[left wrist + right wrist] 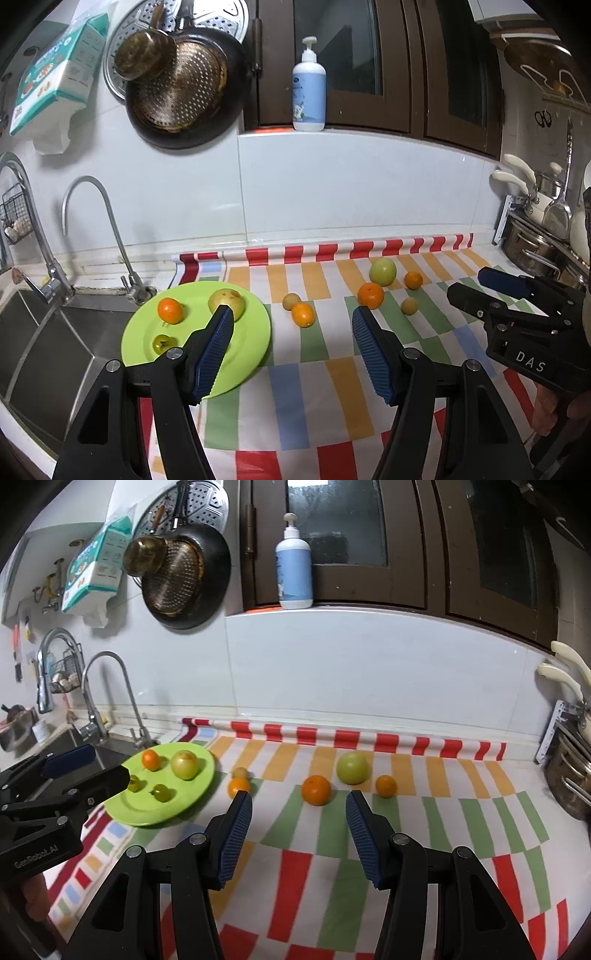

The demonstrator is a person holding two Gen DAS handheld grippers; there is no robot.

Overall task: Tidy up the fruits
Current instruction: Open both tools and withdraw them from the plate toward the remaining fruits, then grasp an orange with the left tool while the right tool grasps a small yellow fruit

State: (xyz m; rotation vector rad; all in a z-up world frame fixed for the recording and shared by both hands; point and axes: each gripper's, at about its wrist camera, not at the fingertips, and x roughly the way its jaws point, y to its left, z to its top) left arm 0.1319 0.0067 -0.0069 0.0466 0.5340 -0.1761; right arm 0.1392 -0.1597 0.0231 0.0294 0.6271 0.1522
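Left gripper (291, 314) jaws apart, empty | right gripper (299, 799) jaws apart, empty | plate (251, 347) holds four fruits | six fruits on cloth (332, 387)

The near bench (295, 867) lies open; farther back, scattered fruit, the green plate (122, 812) and faucet (110, 686) obstruct passage.

White capitals reading "DAS" stand on the black body of the right gripper (491, 288), seen at the right edge of the left wrist view. In the right wrist view, the black housing of the left gripper (88, 764), at the near left, bears pale lettering that reads "GenRobot.AI". The printing on the pump bottle (309, 94) on the far ledge and on the hanging carton (55, 77) is too small to read.
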